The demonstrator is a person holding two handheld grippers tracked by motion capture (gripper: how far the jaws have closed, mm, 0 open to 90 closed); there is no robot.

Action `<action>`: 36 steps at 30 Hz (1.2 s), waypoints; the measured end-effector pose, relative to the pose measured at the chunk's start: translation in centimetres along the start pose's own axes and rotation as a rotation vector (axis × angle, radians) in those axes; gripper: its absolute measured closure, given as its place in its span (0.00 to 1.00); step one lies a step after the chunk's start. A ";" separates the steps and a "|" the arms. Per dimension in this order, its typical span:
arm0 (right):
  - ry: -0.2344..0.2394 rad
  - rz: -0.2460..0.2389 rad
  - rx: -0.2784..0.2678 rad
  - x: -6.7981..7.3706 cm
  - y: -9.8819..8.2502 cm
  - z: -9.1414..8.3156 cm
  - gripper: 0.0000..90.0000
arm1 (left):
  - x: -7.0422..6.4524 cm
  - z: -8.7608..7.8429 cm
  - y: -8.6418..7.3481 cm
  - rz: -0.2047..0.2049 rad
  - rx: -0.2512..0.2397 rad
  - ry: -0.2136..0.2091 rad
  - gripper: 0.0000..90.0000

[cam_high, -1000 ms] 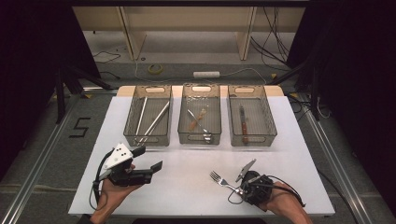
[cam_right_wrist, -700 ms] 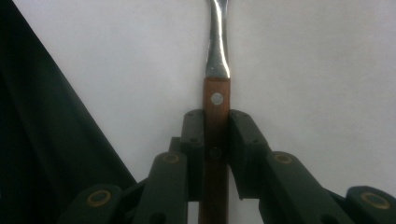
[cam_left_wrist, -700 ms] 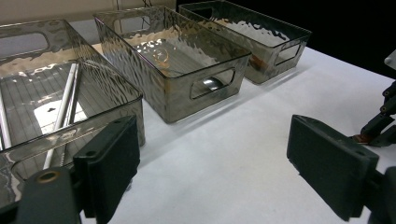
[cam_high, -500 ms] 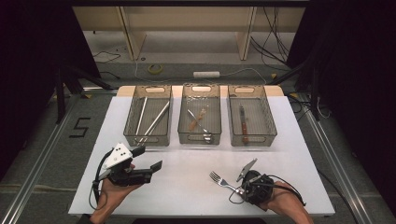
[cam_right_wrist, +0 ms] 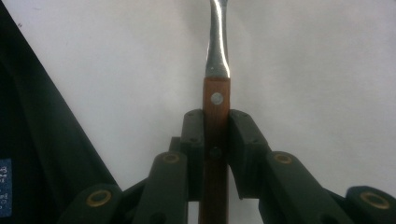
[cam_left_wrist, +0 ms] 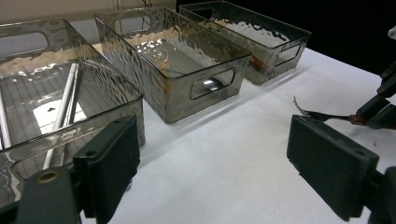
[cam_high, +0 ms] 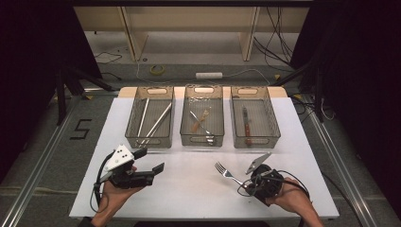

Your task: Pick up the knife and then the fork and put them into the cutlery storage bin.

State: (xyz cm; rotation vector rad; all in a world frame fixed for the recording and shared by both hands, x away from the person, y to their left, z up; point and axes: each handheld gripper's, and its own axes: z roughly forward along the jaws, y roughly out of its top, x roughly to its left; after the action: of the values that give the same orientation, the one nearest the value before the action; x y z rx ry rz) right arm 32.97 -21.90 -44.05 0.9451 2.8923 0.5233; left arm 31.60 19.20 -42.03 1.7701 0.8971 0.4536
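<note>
A fork (cam_high: 226, 172) with a brown wooden handle (cam_right_wrist: 215, 116) and steel tines lies just over the white table, held at the front right. My right gripper (cam_high: 250, 182) is shut on that handle, its two black pads (cam_right_wrist: 194, 140) pressing it from both sides. The fork's tines (cam_left_wrist: 303, 111) point toward the table's middle. My left gripper (cam_high: 151, 161) rests at the front left in a hand, its jaws standing wide apart with nothing between them; both black pads (cam_left_wrist: 114, 158) frame bare tabletop.
Three clear bins stand in a row at the back: the left bin (cam_high: 152, 142) holds long metal rods, the middle bin (cam_high: 203, 139) several utensils, the right bin (cam_high: 255, 142) a wooden-handled piece. A white tabletop (cam_high: 189, 189) stretches between the grippers. Cables trail from each gripper.
</note>
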 end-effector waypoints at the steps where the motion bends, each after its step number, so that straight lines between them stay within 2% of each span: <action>1: -0.003 0.004 -0.004 -0.1 0.0 -0.1 0.86 | 0.0 0.0 0.0 0.000 0.000 0.000 0.18; 3: -0.001 -0.002 -0.021 -0.5 0.1 -0.2 0.86 | 0.0 0.0 0.0 0.001 0.000 0.001 0.18; 20: -0.003 0.058 -0.122 -3.5 1.1 -2.1 0.86 | 0.1 0.0 0.0 -0.005 -0.009 0.003 0.18; 36: -0.021 0.133 -0.203 -6.1 1.9 -3.5 0.86 | 0.1 0.0 0.0 -0.004 -0.011 0.005 0.18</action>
State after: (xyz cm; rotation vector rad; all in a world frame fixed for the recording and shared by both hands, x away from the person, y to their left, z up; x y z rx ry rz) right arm 38.42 -25.07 -40.48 1.1061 2.7050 0.7939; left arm 31.63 19.27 -41.99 1.7575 0.9003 0.4593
